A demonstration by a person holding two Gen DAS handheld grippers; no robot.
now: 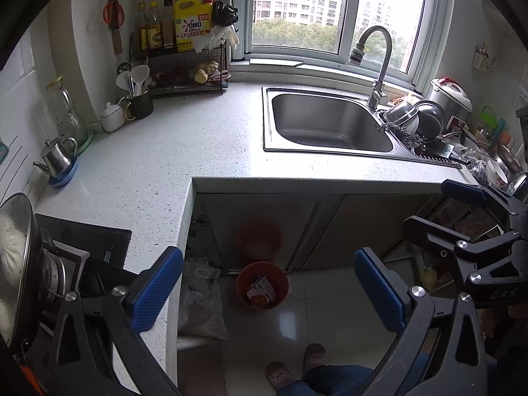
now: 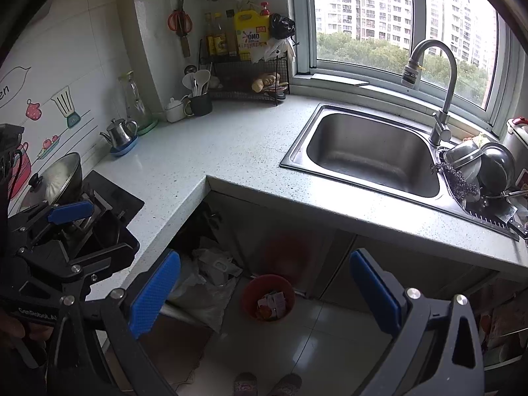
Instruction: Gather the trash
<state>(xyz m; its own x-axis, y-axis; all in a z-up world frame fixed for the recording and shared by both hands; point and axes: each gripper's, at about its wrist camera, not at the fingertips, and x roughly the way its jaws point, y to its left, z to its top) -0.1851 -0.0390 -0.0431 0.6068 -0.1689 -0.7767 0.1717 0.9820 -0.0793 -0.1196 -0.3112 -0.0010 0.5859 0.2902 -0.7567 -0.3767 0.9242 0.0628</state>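
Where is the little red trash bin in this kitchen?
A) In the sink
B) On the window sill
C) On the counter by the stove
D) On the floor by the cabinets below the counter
D: the red trash bin stands on the tiled floor in front of the cabinet doors, with wrappers inside it.

The broad middle of the speckled surface [image 1: 171, 138] lies bare from the stove [image 1: 85, 241] to the sink [image 1: 330, 122], so a hand-held gripper could sweep there freely; its back corner is crowded by a wire rack of bottles [image 1: 181, 49], a utensil cup [image 1: 140, 102] and a steel teapot [image 1: 57, 156]. Right of the sink, stacked pots and bowls [image 1: 419, 118] block the way. Below, the tiled floor [image 2: 330, 336] is open around the red trash bin [image 2: 268, 297], with plastic bags [image 2: 204, 283] heaped just beside it under the surface.
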